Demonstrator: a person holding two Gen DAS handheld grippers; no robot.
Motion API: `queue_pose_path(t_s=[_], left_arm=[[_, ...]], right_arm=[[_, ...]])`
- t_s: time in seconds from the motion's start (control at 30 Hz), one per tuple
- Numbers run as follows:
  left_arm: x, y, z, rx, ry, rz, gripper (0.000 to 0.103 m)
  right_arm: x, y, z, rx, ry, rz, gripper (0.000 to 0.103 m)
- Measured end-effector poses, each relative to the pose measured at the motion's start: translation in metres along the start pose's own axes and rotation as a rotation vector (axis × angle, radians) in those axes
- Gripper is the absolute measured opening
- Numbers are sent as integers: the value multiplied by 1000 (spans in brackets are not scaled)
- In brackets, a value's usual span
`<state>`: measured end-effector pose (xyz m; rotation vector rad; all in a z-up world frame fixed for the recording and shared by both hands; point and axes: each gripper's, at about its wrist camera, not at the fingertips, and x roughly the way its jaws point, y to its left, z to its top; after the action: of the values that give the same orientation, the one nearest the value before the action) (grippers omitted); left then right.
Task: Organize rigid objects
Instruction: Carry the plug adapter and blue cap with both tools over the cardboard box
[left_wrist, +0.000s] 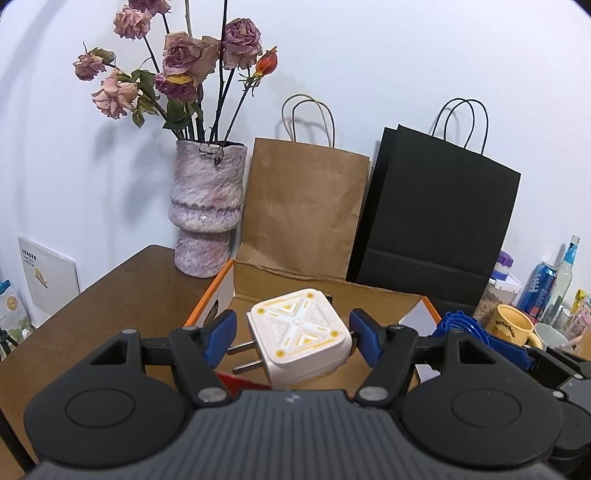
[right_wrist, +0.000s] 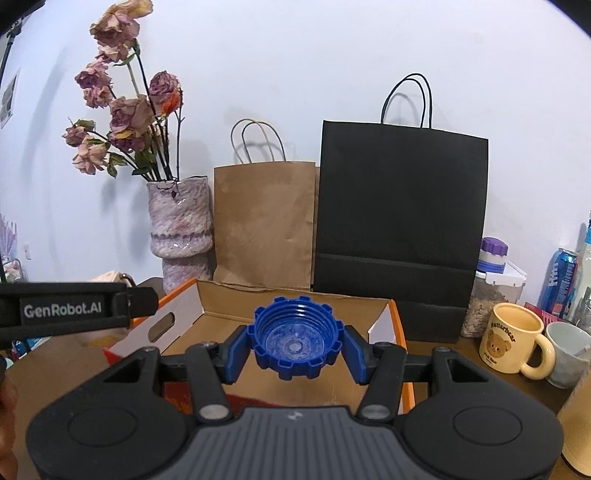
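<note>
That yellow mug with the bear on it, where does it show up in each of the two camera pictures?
Left wrist view: the yellow mug is at the far right edge, partly hidden behind the right gripper.
Right wrist view: the yellow mug stands in full at lower right, bear facing the camera.
Shared landmark: the black paper bag, just left of the mug.

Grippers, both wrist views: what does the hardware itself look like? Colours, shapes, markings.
Both are the same build. The left tool and the right tool each have blue fingers on black linkage arms with silver pivot pins. Behind them sit two round black housings and a ribbed dark grey centre plate with a small pale logo. In the right wrist view, a black strap reads GenRobot.AI in white. No cables visible.
</note>
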<state>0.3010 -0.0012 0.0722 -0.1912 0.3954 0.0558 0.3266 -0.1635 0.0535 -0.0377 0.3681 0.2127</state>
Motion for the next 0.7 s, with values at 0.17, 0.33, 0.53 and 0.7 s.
queue_pose_path(t_s=[0.17, 0.33, 0.53, 0.7], left_arm=[[18, 1, 9, -10, 2, 11, 69], [34, 1, 16, -16, -1, 18, 69], [51, 4, 23, -17, -4, 37, 69], [66, 5, 24, -5, 4, 51, 69]], right_arm=[[19, -3, 7, -5, -2, -10, 53], [38, -5, 11, -7, 10, -11, 53], [59, -5, 12, -13, 44, -15, 53], [72, -3, 13, -18, 60, -11, 53]])
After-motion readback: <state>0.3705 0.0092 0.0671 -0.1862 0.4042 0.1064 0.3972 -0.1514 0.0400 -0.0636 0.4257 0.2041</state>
